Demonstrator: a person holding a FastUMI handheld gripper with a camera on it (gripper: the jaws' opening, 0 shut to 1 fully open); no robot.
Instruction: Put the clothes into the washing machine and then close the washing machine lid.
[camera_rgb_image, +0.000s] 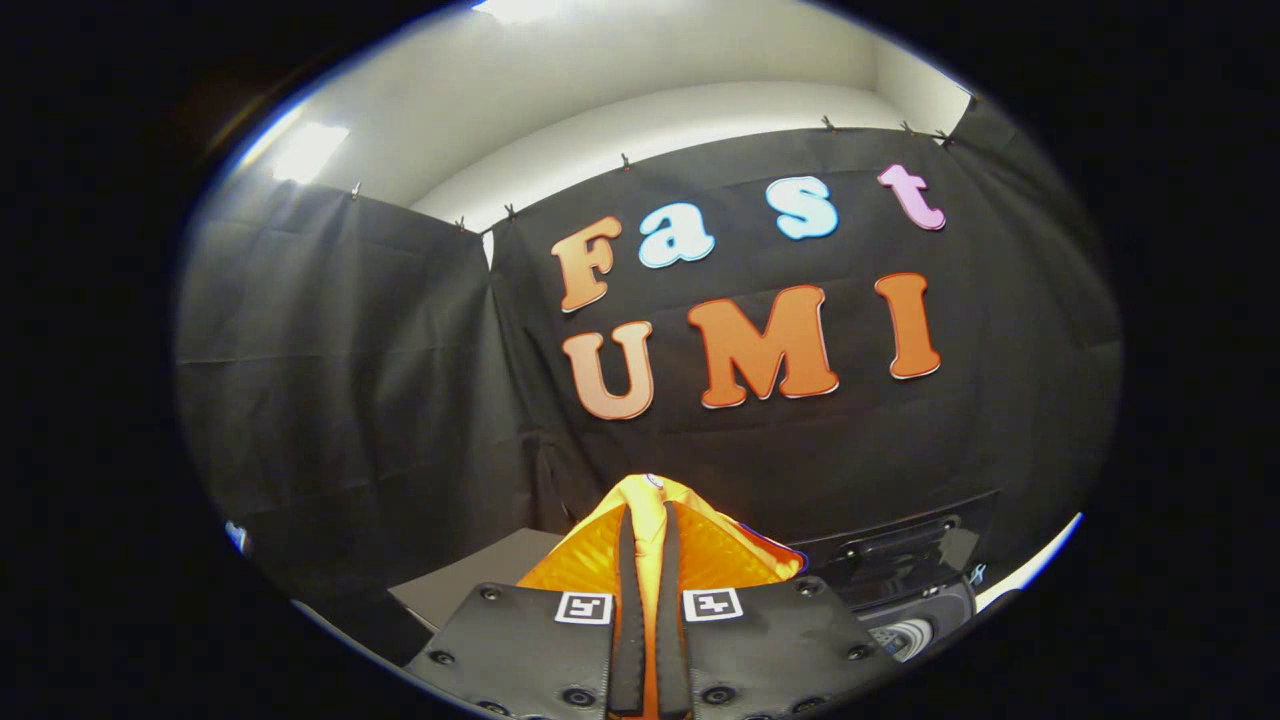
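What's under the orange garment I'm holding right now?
The orange garment, pinched in the shut tongs, hangs over and covers what lies directly beneath it. Beside it show a grey flat surface on one side and a dark machine top on the other.

1 gripper (648, 560), its 2 fingers clamped on 1 orange garment (700, 550). 1 dark washing machine (905, 575) just beyond, at right.
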